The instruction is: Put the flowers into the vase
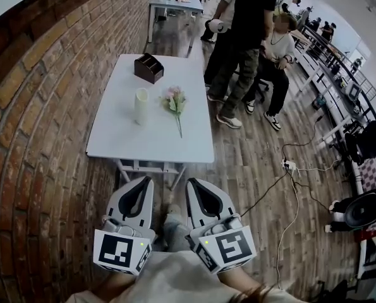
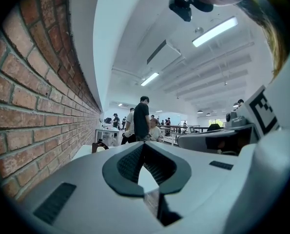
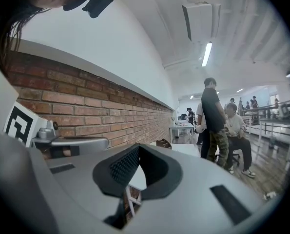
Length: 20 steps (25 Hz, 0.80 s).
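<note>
Nearest, two grippers, the left gripper (image 1: 143,182) and the right gripper (image 1: 194,183), hang side by side short of the worktop (image 1: 112,141), each with its jaws pressed together on nothing. The task looks unstarted to me: the next move calls for stepping in, spreading one pair and pinching the stem. One bunch of flowers (image 1: 175,100) lies just beside one upright white vase (image 1: 141,105). Further back sits one brown box (image 1: 148,67).

Brick wall (image 1: 42,106), wood-plank floor (image 1: 251,163), white table (image 1: 124,141), ceiling strip lights (image 2: 218,31)
</note>
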Motion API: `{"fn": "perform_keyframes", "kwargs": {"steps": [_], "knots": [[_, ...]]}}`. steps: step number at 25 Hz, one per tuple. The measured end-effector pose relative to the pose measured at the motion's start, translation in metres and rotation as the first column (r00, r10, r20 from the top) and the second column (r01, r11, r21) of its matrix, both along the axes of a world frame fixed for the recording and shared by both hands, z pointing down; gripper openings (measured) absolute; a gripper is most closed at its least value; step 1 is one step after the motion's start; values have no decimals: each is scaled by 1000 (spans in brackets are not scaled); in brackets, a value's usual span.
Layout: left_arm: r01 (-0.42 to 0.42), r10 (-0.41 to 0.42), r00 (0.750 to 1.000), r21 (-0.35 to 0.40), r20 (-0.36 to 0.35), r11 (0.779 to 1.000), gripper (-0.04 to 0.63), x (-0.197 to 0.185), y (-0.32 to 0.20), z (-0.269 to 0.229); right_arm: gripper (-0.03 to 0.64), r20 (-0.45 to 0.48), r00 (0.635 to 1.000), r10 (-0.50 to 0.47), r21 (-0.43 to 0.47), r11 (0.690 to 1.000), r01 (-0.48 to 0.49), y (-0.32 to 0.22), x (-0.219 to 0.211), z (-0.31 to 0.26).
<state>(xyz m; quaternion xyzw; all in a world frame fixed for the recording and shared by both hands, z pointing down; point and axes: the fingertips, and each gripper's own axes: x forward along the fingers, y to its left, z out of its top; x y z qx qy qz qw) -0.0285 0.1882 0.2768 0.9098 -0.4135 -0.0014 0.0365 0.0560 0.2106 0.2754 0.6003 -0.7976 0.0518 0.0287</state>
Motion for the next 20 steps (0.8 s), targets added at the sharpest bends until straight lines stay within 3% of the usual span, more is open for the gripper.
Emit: {"fn": "perform_keyframes", "kwargs": {"steps": [20], "knots": [[15, -15, 1000, -1, 22, 1000, 8, 9, -59, 7, 6, -26, 999, -30, 14, 999, 30, -62, 8, 4]]}}
